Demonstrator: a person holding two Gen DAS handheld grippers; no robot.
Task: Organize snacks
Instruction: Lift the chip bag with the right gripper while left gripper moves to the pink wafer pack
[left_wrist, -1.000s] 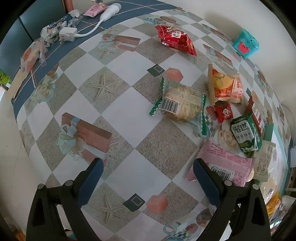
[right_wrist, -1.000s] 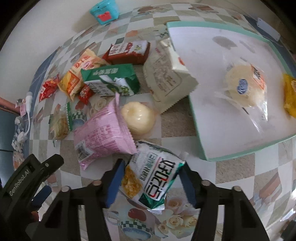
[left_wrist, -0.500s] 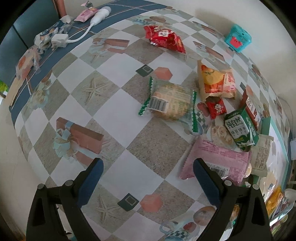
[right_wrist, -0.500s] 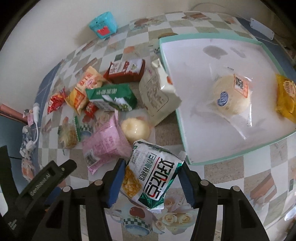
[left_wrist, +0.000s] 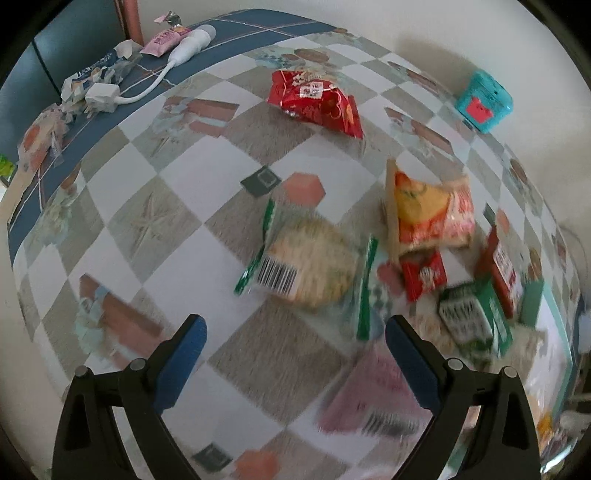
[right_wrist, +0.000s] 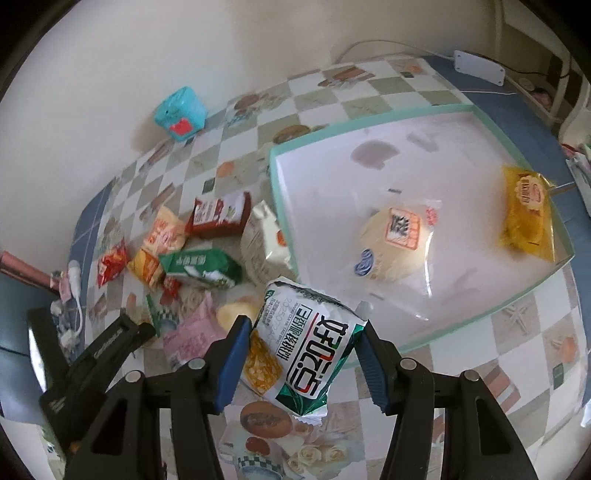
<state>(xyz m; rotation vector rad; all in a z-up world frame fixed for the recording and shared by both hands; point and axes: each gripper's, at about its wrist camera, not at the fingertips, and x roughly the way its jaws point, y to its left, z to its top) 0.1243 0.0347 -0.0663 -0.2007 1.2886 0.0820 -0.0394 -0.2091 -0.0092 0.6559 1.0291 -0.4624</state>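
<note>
Gripping the green-and-white snack bag (right_wrist: 306, 347) across its soft, light, crushable middle, the right claw (right_wrist: 301, 354) held it near the tray (right_wrist: 461, 325); the left claw (left_wrist: 293, 363) hung released.

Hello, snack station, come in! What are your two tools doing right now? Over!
Right tool shut on green-white snack bag, near tray. Left tool open, empty, above round cracker pack. Tray holds bun, yellow pack; nothing blocking.

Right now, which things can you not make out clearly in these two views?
- Pink packet, left view: motion blur; barcode unreadable.
- Green carton, left view: print smeared.
- Round bun, right view: partly behind the green-white bag held in the right hand-held gripper.
</note>
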